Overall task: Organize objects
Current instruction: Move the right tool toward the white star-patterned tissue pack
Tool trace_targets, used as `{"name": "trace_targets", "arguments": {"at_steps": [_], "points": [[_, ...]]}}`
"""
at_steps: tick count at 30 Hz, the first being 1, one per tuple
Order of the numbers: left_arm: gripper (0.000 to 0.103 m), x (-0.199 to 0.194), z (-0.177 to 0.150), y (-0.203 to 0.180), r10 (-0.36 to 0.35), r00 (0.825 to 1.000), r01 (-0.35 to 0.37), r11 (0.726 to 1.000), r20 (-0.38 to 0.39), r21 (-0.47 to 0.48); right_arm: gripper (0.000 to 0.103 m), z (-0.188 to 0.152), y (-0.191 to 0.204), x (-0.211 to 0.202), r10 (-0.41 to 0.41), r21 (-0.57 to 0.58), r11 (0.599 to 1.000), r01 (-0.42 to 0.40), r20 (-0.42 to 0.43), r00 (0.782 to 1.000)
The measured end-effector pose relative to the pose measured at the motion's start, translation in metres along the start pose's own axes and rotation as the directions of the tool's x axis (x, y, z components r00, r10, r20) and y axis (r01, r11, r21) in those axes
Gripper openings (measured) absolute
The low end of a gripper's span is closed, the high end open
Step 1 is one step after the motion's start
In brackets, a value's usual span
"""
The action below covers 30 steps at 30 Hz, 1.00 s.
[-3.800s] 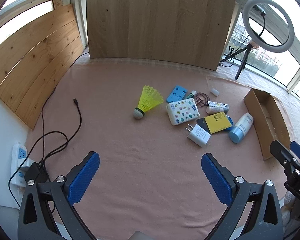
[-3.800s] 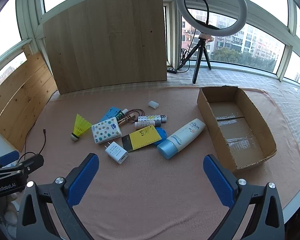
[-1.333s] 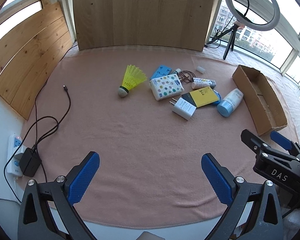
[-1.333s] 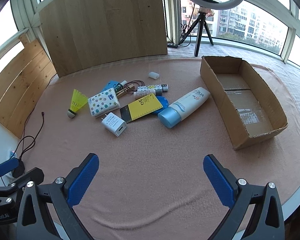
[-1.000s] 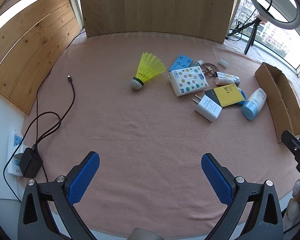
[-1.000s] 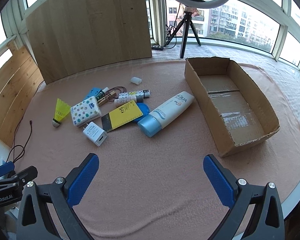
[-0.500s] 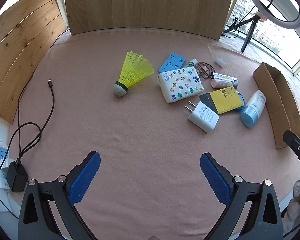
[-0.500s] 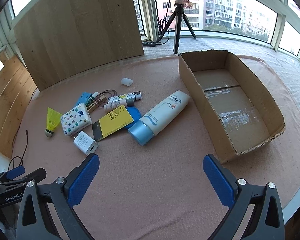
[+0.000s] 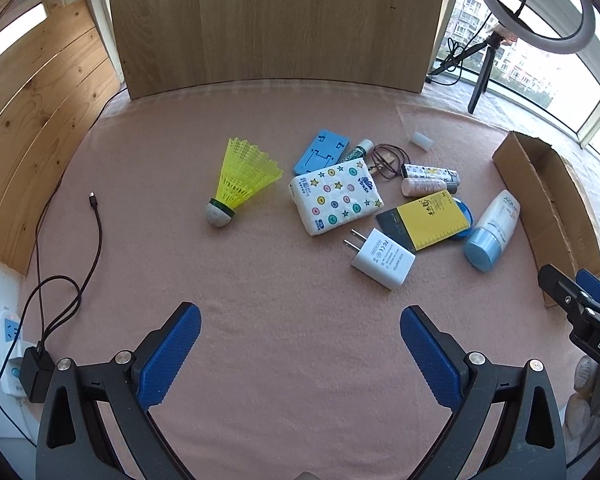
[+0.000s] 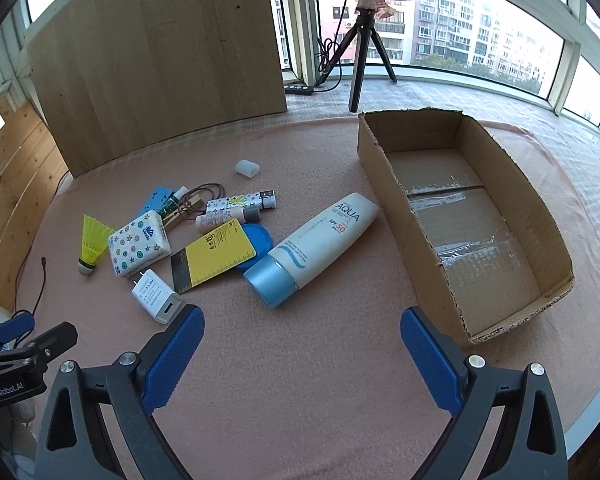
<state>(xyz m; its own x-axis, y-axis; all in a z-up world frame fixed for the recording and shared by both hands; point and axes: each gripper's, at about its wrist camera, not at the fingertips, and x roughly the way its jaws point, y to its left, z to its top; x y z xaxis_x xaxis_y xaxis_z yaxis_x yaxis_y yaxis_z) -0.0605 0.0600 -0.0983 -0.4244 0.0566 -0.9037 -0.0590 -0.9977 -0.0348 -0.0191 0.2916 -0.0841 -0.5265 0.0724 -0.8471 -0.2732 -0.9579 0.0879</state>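
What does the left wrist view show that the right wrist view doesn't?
Only left wrist: the power strip with a black adapter, at the table's left edge. Only right wrist: the box's bare floor; the left view sees just its walls. Both: shuttlecock, tissue pack, charger, yellow card, AQUA tube, ring light, and each view catches the other gripper at its edge: right gripper, jaws closing on nothing; left gripper, open.

We see 2 fisheye views, each looking steeply down along own blue-padded fingers at pink cloth point(image 9: 284, 344). Left wrist view sits left, nearest yellow shuttlecock point(image 9: 242, 180); cardboard box point(image 9: 548, 200) at right edge. Right wrist view sits right, close over box point(image 10: 480, 216). Both share central clutter; each catches other gripper at frame edge.
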Motion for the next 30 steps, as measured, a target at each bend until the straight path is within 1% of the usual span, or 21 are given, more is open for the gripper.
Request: {"name": "trace_targets", "arguments": {"at_steps": [6,11,13,15,17,19,21,23,26,30], "points": [[0.101,0.002,0.002,0.0,0.003,1.0,-0.003,1.0,0.015,0.003,0.097,0.0,0.007,0.006,-0.005,-0.024,1.0,0.005,-0.016,1.0],[0.101,0.006,0.004,0.001,0.014,1.0,-0.014,1.0,0.022,0.009,0.097,0.001,0.015,0.007,-0.016,-0.05,0.999,0.015,-0.012,1.0],[0.102,0.007,0.005,0.003,0.02,1.0,-0.02,1.0,0.02,-0.001,0.097,0.002,0.015,0.008,-0.006,-0.041,0.999,0.005,-0.021,1.0],[0.102,0.009,0.006,0.006,0.005,1.0,-0.005,1.0,0.012,-0.01,0.097,0.003,0.014,0.009,0.0,-0.027,1.0,-0.001,-0.025,1.0],[0.102,0.009,0.007,0.01,0.01,1.0,-0.01,1.0,0.013,-0.025,0.097,0.004,0.014,0.009,0.006,-0.022,1.0,-0.007,-0.029,1.0],[0.102,0.011,0.009,0.016,0.019,1.0,-0.018,0.999,0.015,-0.051,0.097,0.005,0.015,0.008,0.007,-0.029,1.0,-0.007,-0.025,1.0],[0.102,0.014,0.011,0.022,0.008,1.0,-0.008,0.997,0.002,-0.076,0.097,0.006,0.016,0.006,0.003,-0.044,0.999,-0.004,-0.018,1.0],[0.102,0.017,0.013,0.023,-0.016,1.0,0.016,0.997,-0.002,-0.07,0.097,0.008,0.019,0.005,0.003,-0.053,0.999,-0.004,-0.014,1.0],[0.101,0.017,0.013,0.02,0.0,1.0,0.001,0.999,0.018,-0.042,0.097,0.013,0.027,0.005,0.026,-0.081,0.996,-0.027,-0.015,1.0],[0.101,0.02,0.014,0.015,0.002,1.0,-0.001,1.0,0.021,-0.027,0.097,0.021,0.043,0.009,0.03,-0.139,0.99,-0.031,-0.01,1.0]]}}
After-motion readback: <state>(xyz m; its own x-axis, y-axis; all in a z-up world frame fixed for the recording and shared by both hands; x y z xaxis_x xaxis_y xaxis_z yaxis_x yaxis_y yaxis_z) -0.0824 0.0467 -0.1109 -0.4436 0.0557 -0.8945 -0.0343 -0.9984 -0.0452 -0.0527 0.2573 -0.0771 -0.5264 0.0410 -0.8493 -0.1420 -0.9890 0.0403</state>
